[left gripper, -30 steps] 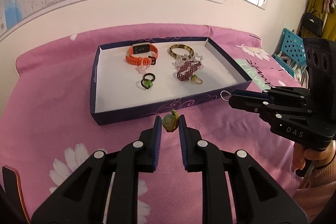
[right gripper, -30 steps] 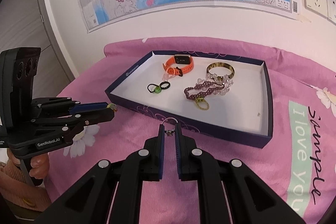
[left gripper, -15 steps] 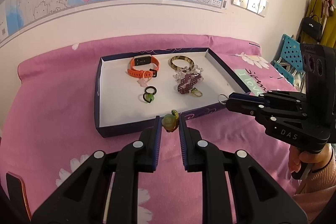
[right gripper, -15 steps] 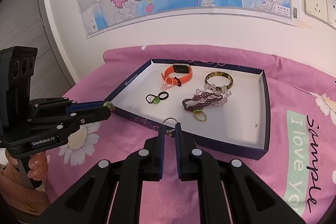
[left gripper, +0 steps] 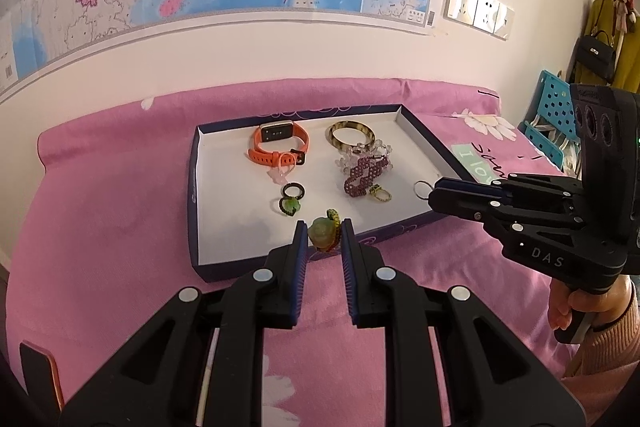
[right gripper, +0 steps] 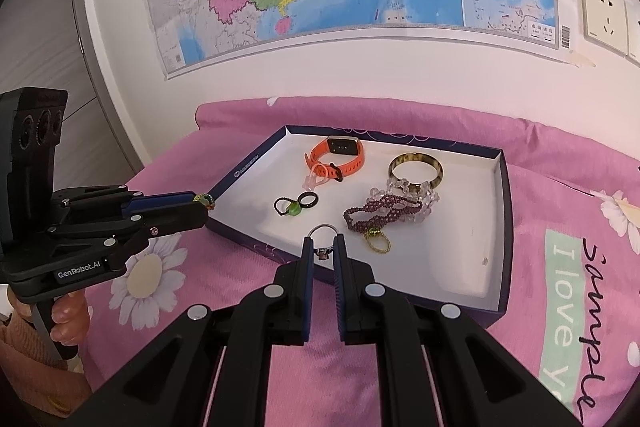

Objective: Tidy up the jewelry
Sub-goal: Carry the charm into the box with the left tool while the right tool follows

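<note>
Two claws loaded: left claw (left gripper: 323, 235) clamped on a green-stone ring (left gripper: 322, 234), right claw (right gripper: 321, 251) on a silver ring (right gripper: 324, 235). Box tray (left gripper: 193, 187) just ahead; lower first, then release gently.

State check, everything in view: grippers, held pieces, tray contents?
left gripper: shut on green stone ring
right gripper: shut on silver ring
tray: open, no lid
orange watch: strap buckled, lying in tray
purple beaded bracelet: lying in tray

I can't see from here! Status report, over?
Left hand-held gripper shut on green bead ring. Right hand-held gripper shut on silver ring. Both near tray, nothing blocking.
</note>
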Available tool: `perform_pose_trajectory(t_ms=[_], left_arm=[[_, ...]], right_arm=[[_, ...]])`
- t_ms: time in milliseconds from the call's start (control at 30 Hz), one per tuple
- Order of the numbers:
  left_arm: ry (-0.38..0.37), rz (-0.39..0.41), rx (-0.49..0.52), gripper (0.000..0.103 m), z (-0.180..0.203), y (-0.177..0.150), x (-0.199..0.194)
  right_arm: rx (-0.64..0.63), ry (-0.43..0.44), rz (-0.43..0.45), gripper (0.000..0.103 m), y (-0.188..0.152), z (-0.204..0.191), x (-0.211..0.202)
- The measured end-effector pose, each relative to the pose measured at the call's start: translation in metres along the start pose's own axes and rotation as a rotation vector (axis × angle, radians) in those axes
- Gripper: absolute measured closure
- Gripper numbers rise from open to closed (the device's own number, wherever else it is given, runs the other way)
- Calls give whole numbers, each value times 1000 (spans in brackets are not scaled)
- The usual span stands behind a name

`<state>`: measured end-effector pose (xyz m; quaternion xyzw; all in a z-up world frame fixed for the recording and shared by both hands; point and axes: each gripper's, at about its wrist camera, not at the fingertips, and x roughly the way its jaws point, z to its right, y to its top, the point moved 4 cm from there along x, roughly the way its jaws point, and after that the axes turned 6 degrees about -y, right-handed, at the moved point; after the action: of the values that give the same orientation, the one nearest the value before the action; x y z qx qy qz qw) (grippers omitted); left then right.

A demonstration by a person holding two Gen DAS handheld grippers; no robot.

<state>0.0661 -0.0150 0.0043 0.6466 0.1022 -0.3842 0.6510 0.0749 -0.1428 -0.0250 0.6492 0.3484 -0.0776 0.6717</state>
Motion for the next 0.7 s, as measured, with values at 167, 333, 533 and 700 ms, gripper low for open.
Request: perform_pose_trajectory(t_ms=[167, 333, 533, 700], left_arm=[[0, 3, 2, 86, 0, 3, 2], [5, 6, 2, 86, -1, 5, 2], [10, 10, 2, 86, -4, 11, 4], [12, 11, 3, 86, -6, 13, 7]], right_arm=[[-4, -4, 3, 95, 3, 1, 2], [-3, -7, 8, 95, 8, 3, 4], [-4, -8, 9, 95, 12, 4, 7], [-4, -11, 5, 95, 15, 6, 11]])
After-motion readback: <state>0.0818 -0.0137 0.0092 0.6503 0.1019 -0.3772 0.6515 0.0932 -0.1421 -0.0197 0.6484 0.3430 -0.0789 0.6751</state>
